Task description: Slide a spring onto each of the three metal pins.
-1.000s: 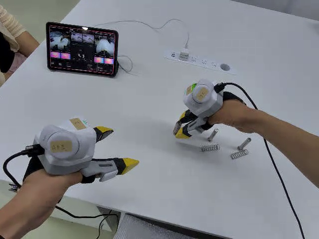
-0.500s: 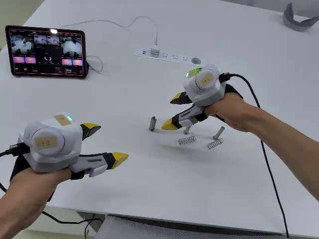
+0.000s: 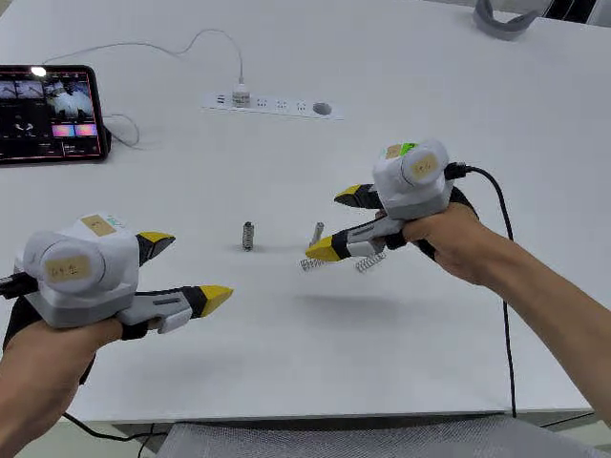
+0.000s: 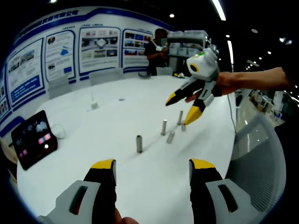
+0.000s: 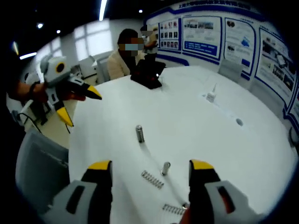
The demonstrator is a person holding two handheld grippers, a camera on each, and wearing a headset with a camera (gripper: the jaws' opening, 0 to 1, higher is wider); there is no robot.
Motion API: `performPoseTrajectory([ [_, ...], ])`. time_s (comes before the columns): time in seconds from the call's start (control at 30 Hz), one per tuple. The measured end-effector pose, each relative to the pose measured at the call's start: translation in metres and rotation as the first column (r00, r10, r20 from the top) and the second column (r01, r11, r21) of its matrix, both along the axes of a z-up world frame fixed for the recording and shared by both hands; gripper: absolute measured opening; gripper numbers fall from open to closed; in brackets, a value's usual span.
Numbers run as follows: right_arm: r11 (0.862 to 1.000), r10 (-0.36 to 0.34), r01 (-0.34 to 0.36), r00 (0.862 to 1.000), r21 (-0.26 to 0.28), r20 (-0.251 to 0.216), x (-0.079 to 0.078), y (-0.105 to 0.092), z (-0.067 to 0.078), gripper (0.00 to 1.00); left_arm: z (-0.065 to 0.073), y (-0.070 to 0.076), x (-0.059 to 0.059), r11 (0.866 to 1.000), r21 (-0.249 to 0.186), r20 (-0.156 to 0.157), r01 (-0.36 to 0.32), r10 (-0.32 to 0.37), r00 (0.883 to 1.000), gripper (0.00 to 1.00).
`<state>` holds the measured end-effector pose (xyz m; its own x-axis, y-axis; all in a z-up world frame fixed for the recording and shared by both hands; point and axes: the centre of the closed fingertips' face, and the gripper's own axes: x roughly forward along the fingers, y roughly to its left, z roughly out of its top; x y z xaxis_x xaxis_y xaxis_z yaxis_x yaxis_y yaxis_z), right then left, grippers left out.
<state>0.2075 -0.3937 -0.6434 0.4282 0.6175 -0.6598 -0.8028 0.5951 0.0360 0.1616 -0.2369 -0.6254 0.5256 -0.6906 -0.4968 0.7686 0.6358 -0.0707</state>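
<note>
Yellow-tipped and spread wide, the left gripper [image 3: 186,269] hangs empty over the near side of the table [image 3: 286,363], well apart from the work and much as it is a second ago. Further out, the right gripper [image 3: 334,224] is the story. It is up off the table now, jaws apart and holding nothing, where the picture of a second ago has it low among the pins with its jaws pinched close. What it leaves is the sprung pin [image 3: 248,236], upright with a spring on it, standing alone toward the left gripper's side. That looks like one of three done! Under the lower tip a loose spring [image 3: 313,262] lies flat, with a second spring [image 3: 370,260] near it, and a bare pin [image 3: 317,232] stands upright just beside that tip. The third pin [image 4: 180,117] stands just past the bare one in the left gripper view. A spring pickup looks like the next call. Far back sit a power strip [image 3: 272,104] and a tablet [image 3: 48,113]; their shift is the headset turning.
</note>
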Motion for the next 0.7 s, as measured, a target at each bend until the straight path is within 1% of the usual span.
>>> performPoseTrajectory([
  [0.1,0.998,-0.05,0.05,0.999,0.036,-0.006,-0.005,-0.004,-0.001,0.69,-0.001,-0.001,0.001,1.0,-0.004,-0.004,-0.003,0.003,1.0,0.65],
  [0.17,0.996,-0.072,0.072,0.997,0.05,-0.006,-0.007,-0.007,-0.003,0.69,0.0,-0.002,0.002,1.0,-0.007,-0.005,-0.008,0.008,1.0,0.65],
  [0.2,0.995,-0.085,0.085,0.996,0.056,-0.009,-0.01,-0.008,-0.004,0.7,0.001,-0.002,0.003,1.0,-0.017,-0.008,-0.015,0.014,1.0,0.65],
  [0.33,0.99,-0.123,0.123,0.992,0.063,-0.011,-0.02,-0.014,-0.006,0.71,0.001,-0.003,0.006,0.999,-0.025,-0.01,-0.02,0.02,1.0,0.65],
  [0.37,0.988,-0.137,0.137,0.991,0.068,-0.011,-0.023,-0.016,-0.006,0.72,0.0,-0.003,0.007,0.999,-0.026,-0.011,-0.019,0.019,1.0,0.65],
  [0.5,0.979,-0.188,0.187,0.982,0.083,-0.003,-0.027,-0.031,-0.006,0.74,-0.001,-0.003,0.01,1.0,-0.022,-0.013,-0.016,0.016,1.0,0.66],
  [0.63,0.97,-0.227,0.227,0.974,0.087,-0.001,-0.039,-0.045,-0.005,0.75,-0.004,-0.001,0.012,1.0,-0.016,-0.02,-0.018,0.018,1.0,0.67],
  [0.67,0.966,-0.243,0.242,0.97,0.091,0.0,-0.04,-0.049,-0.005,0.76,-0.004,0.0,0.012,1.0,-0.02,-0.023,-0.02,0.02,1.0,0.67],
  [0.7,0.958,-0.267,0.266,0.964,0.106,0.003,-0.042,-0.053,-0.004,0.76,-0.004,0.0,0.012,1.0,-0.022,-0.024,-0.021,0.021,0.999,0.67],
])
